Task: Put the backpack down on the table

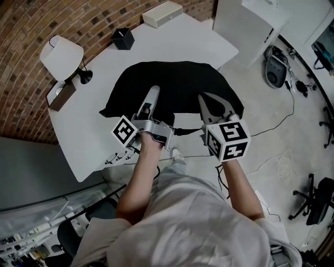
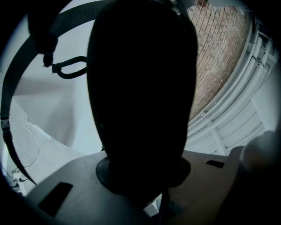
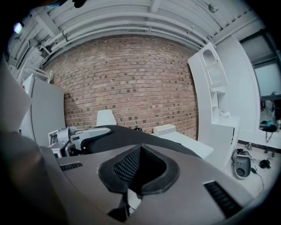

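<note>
In the head view the black backpack [image 1: 172,86] hangs spread over the near part of the white table [image 1: 182,41], held between both grippers. My left gripper [image 1: 152,93] is shut on its near left part; in the left gripper view the dark bag [image 2: 140,88] fills the space between the jaws and a strap loop [image 2: 70,68] dangles to the left. My right gripper [image 1: 205,99] is shut on the near right part, where its own view shows a padded mesh piece [image 3: 131,165] pinched between the jaws. Whether the bag's underside touches the table is hidden.
At the table's far left stand a white lamp [image 1: 61,56] and a small brown box [image 1: 62,95]; a black box [image 1: 123,38] and a white box [image 1: 162,13] sit at the back. A white cabinet [image 1: 250,23], floor cables and an office chair [image 1: 318,201] are to the right.
</note>
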A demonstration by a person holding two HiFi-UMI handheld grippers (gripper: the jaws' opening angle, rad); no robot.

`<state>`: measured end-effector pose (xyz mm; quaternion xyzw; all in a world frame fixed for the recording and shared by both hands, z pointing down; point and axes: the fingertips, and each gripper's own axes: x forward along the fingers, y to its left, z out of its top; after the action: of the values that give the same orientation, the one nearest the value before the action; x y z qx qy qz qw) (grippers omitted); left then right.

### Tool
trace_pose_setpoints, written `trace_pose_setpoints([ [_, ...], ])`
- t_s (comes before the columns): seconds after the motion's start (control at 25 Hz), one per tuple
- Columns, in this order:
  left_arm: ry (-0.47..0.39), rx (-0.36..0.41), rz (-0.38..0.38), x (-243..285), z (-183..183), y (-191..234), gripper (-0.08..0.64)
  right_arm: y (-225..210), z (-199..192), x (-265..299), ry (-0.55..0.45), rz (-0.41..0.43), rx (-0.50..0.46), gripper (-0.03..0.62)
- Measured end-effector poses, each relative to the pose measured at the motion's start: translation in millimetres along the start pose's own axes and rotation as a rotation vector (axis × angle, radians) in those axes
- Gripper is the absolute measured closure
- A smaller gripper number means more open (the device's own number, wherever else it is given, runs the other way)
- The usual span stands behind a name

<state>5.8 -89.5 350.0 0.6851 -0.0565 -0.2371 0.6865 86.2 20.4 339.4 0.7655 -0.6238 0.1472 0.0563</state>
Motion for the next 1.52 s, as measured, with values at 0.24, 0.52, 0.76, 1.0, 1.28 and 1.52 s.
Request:
trace_pose_setpoints([
  [0.24, 0.0, -0.026, -0.006, 43.0, 34.1, 10.6, 0.454, -11.7, 18.6, 50.7, 0.016, -0.016, -0.012, 0.591],
  [0.52, 0.011, -0.041, -0.023, 80.4, 61.5, 16.4, 0.454, -19.3, 35.2, 91.8, 0.023, -0.045, -0.034, 0.591],
  [0.76, 0.003, -0.056, -0.033, 100.9, 76.4, 24.6, 0.454, -26.5, 44.9, 113.3, 0.023, -0.052, -0.056, 0.591],
  [1.0, -0.021, -0.055, -0.039, 126.0, 83.7, 36.8, 0.454, -44.3, 50.3, 137.6, 0.026, -0.024, -0.072, 0.591],
  [1.28, -0.113, -0.046, -0.047, 165.9, 99.4, 60.7, 0.454, -80.0, 63.4, 184.6, 0.029, 0.067, -0.105, 0.591],
  [1.52, -0.216, -0.03, -0.049, 201.1, 114.9, 79.0, 0.454, -107.1, 74.8, 234.1, 0.051, 0.18, -0.124, 0.591],
])
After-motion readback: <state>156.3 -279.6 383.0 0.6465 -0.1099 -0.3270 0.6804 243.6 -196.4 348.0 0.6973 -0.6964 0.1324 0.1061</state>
